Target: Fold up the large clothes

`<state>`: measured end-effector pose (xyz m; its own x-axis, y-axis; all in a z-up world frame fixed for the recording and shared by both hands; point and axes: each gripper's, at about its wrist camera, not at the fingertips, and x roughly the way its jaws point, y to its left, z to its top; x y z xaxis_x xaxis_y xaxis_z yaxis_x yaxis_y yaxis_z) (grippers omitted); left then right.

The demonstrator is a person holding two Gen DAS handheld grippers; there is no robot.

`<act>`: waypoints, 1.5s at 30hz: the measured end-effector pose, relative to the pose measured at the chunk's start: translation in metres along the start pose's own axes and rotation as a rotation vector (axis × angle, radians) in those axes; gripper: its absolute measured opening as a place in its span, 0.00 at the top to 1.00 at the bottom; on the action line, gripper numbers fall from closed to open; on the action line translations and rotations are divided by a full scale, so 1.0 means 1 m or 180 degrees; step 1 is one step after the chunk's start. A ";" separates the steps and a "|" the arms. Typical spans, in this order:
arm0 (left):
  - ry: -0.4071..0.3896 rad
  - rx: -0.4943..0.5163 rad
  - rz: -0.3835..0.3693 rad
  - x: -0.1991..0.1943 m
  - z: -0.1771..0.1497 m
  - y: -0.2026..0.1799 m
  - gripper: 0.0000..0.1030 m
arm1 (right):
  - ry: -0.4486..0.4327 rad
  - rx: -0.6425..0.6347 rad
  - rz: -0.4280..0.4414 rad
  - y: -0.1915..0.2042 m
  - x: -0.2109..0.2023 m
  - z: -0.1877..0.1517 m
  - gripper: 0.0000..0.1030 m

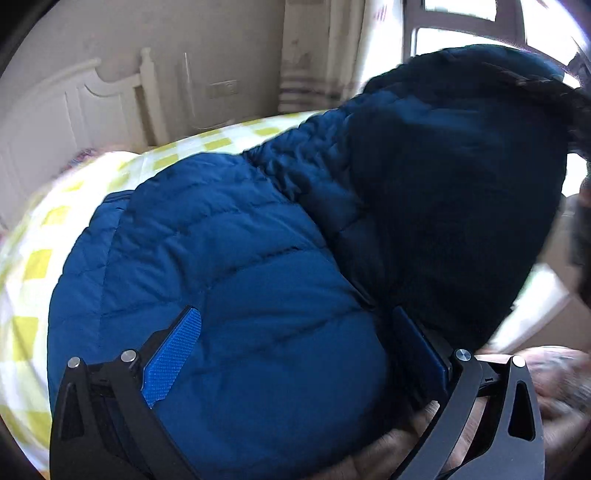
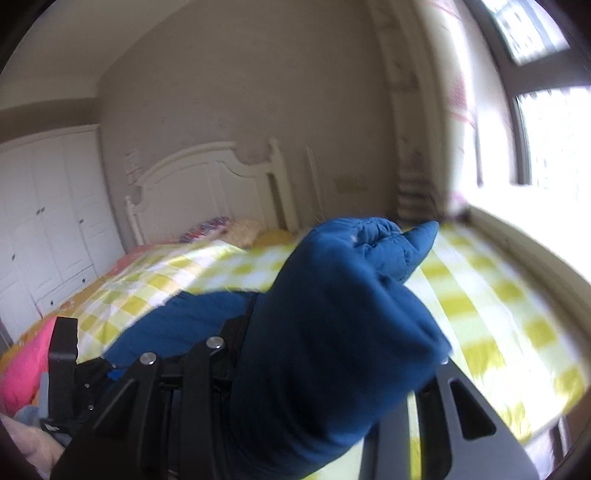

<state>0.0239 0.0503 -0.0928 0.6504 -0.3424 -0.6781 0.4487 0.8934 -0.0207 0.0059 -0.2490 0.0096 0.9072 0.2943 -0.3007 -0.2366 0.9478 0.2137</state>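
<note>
One blue puffer jacket (image 1: 229, 258), quilted, lies on one bed with a yellow-and-white check sheet (image 1: 37, 258); it is the only garment being worked. Left wrist view, left to right: one white headboard (image 1: 55, 122) at far left against a beige wall, check sheet below it, then the jacket filling the middle, lit blue on the left part, a raised fold of it dark and in shadow on the right part, lifted up in front of one window (image 1: 461, 22). Left gripper (image 1: 295, 350) at the bottom: two blue-padded fingers (image 1: 173, 358) stand well apart, jaws spread wide, jacket fabric bulging between them; the left pad is bare and not pressing on cloth, the right finger sits at the crease under the raised fold, contact there unclear. Blurred dark shape at far right edge, cannot tell what. Right wrist view, left to right: one white wardrobe (image 2: 44, 221) with several doors, one pink cloth (image 2: 22, 369) at the lower left bed edge, the same headboard, a few patterned pillows under it, blurred, count unclear. Centre: a bunch of the blue jacket stands up out of the right gripper (image 2: 314, 369), covering its fingertips; jaws narrowly set and clamped on that bunched fabric, held above the sheet. More jacket lies flat on the sheet behind the gripper's left side. Right: check sheet, one curtain (image 2: 413, 147), the window.
</note>
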 end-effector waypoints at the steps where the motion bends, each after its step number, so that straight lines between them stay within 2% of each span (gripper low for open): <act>1: -0.0110 -0.0164 -0.0047 -0.013 -0.001 0.018 0.04 | -0.0038 -0.0107 0.0053 0.014 0.002 0.008 0.67; 3: -0.0287 -0.0501 0.0033 -0.034 -0.004 0.058 0.04 | -0.0116 -0.0431 0.0183 0.052 0.011 0.025 0.67; 5: -0.0466 -0.1011 0.0349 -0.061 -0.012 0.116 0.04 | -0.0177 -0.0808 0.0371 0.101 0.024 0.032 0.67; 7: -0.0577 -0.1386 0.0479 -0.083 -0.024 0.156 0.04 | -0.0174 -0.1225 0.0508 0.148 0.041 0.028 0.67; 10: -0.0760 -0.1684 0.0580 -0.113 -0.042 0.189 0.04 | 0.0045 -0.2026 0.0742 0.227 0.076 -0.007 0.67; 11: -0.0802 -0.1740 0.0596 -0.119 -0.047 0.197 0.04 | 0.0289 -0.2445 0.0796 0.257 0.094 -0.034 0.67; 12: -0.0840 -0.1824 0.0556 -0.123 -0.053 0.204 0.04 | 0.0501 -0.2795 0.0799 0.277 0.108 -0.057 0.66; 13: -0.0857 -0.1930 0.0473 -0.125 -0.059 0.212 0.04 | 0.0767 -0.3344 0.0735 0.302 0.126 -0.097 0.61; 14: -0.0856 -0.2007 0.0393 -0.123 -0.062 0.218 0.04 | 0.0711 -0.3659 0.0610 0.312 0.129 -0.118 0.61; 15: -0.0843 -0.2113 0.0229 -0.121 -0.066 0.224 0.04 | 0.0557 -0.3969 0.0427 0.322 0.128 -0.137 0.61; 16: -0.0838 -0.2198 0.0006 -0.117 -0.069 0.228 0.04 | 0.0496 -0.4108 0.0360 0.326 0.127 -0.145 0.62; 20: -0.0762 -0.2321 -0.0875 -0.097 -0.057 0.227 0.04 | 0.0569 -0.3771 0.0501 0.314 0.127 -0.128 0.62; 22: -0.0600 -0.2255 -0.0998 -0.080 -0.040 0.228 0.04 | 0.0460 -0.3736 0.0515 0.311 0.122 -0.126 0.64; 25: -0.0275 -0.2046 -0.1025 -0.051 -0.013 0.221 0.04 | 0.0329 -0.3621 0.0550 0.306 0.110 -0.123 0.66; 26: -0.0145 -0.1979 -0.1138 -0.041 -0.004 0.216 0.04 | 0.0282 -0.3549 0.0570 0.302 0.107 -0.120 0.66; 29: 0.0003 -0.1842 -0.1366 -0.025 0.021 0.206 0.04 | 0.0214 -0.3468 0.0636 0.297 0.100 -0.115 0.66; 31: 0.0067 -0.1691 -0.1334 -0.015 0.039 0.201 0.04 | 0.0182 -0.3460 0.0657 0.296 0.098 -0.115 0.66; 32: 0.0135 -0.1553 -0.1249 -0.010 0.047 0.196 0.08 | 0.0187 -0.3434 0.0667 0.294 0.097 -0.113 0.64; 33: 0.0203 -0.1455 -0.1082 -0.005 0.052 0.193 0.25 | 0.0209 -0.3415 0.0698 0.293 0.096 -0.111 0.60; 34: 0.0289 -0.1400 -0.0868 0.000 0.055 0.192 0.27 | 0.0240 -0.3399 0.0741 0.291 0.093 -0.108 0.54; 35: 0.0328 -0.1380 -0.0794 0.002 0.054 0.191 0.34 | 0.0272 -0.3377 0.0816 0.286 0.084 -0.100 0.50; 36: 0.0278 -0.1348 -0.0733 0.001 0.051 0.190 0.42 | 0.0279 -0.3342 0.0878 0.281 0.077 -0.095 0.36; 37: 0.0235 -0.1321 -0.0664 -0.002 0.048 0.190 0.44 | 0.0215 -0.3240 0.0937 0.270 0.064 -0.086 0.25; 39: 0.0125 -0.1292 -0.0582 -0.009 0.040 0.188 0.47 | 0.0218 -0.3079 0.1043 0.248 0.047 -0.074 0.19; 41: 0.0090 -0.1260 -0.0524 -0.015 0.033 0.187 0.48 | 0.0335 -0.2813 0.1086 0.221 0.037 -0.065 0.15; 43: 0.0073 -0.1326 -0.0551 -0.014 0.028 0.190 0.48 | 0.0605 -0.2498 0.1205 0.189 0.031 -0.064 0.10; 45: 0.0049 -0.1443 -0.0643 -0.007 0.026 0.197 0.48 | 0.0822 -0.2229 0.1177 0.161 0.033 -0.070 0.10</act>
<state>0.1239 0.2215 -0.0724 0.5673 -0.5206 -0.6381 0.2510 0.8473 -0.4680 -0.0266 -0.0778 -0.0309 0.6403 0.5397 -0.5465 -0.7427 0.6165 -0.2614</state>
